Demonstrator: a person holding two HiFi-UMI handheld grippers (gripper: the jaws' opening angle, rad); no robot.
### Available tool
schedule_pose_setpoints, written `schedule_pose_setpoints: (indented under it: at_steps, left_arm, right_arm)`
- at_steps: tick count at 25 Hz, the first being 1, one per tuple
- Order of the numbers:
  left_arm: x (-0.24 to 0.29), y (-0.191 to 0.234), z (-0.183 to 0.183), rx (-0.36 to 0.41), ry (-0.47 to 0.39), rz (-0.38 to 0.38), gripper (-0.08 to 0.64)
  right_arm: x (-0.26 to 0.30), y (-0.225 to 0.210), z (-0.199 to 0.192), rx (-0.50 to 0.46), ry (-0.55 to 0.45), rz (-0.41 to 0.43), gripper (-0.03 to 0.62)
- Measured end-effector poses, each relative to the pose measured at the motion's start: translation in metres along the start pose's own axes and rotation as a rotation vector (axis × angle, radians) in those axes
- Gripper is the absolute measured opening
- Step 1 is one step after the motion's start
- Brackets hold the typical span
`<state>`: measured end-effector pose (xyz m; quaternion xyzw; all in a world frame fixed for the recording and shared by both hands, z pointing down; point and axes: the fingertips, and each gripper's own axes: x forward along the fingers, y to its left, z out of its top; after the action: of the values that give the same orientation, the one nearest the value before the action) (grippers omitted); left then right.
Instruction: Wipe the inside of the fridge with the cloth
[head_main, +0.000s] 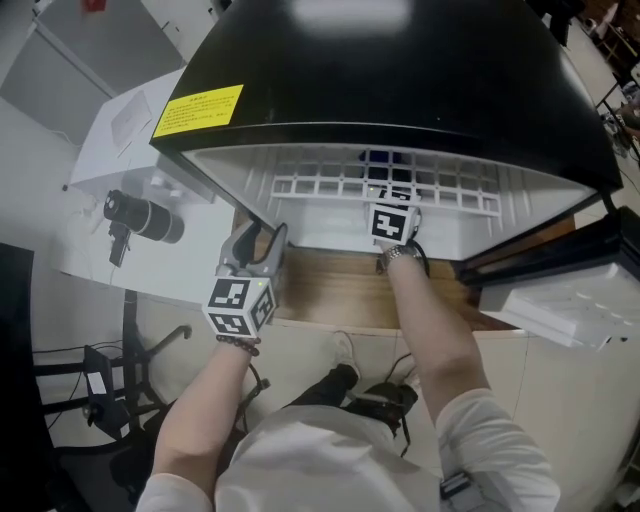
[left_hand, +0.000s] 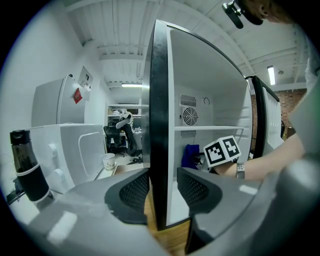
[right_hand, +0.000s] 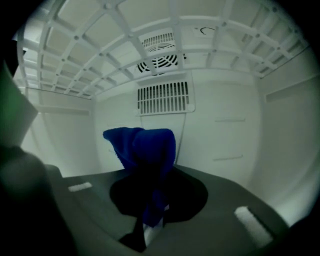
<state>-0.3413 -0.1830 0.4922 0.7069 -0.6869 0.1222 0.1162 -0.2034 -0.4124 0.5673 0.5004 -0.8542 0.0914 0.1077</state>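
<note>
The person's two bare forearms (head_main: 425, 330) reach from a white shirt toward the fridge (head_main: 400, 70), which is black outside and white inside and stands on a wooden top (head_main: 330, 290).

The right gripper (right_hand: 155, 197) is inside the fridge under the wire shelf (head_main: 390, 185), clenched on the cloth (right_hand: 145, 150). The cloth is dark blue. Its long axis runs up from the jaws, roughly upright, and its top is folded over and leans toward the back wall. It hangs clear of that wall, below the round fan vent (right_hand: 160, 57) and in front of the slotted grille (right_hand: 165, 97). From the left gripper view it shows as a blue bunch just ahead of the right gripper's marker cube (left_hand: 222, 150).

The left gripper (left_hand: 162, 187) straddles the front edge of the fridge's left side wall (left_hand: 159, 125), one jaw outside and one inside. The pads seem to press on the wall from both sides, though the edge hides part of the contact.

A yellow label (head_main: 198, 110) sits on the fridge top, its print too small to read. A red tag (left_hand: 77, 95) on a white cabinet is also unreadable. A black bottle (left_hand: 27, 165) and a paper cup (left_hand: 108, 161) stand to the left.
</note>
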Motion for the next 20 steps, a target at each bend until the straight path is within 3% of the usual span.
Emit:
schedule_pose_setpoints:
  at_steps: [20]
  left_arm:
    - [0.0,0.002,-0.001,0.012,0.008,0.015,0.158]
  right_arm:
    - [-0.022,-0.09,-0.003,0.023,0.022,-0.166,0.043]
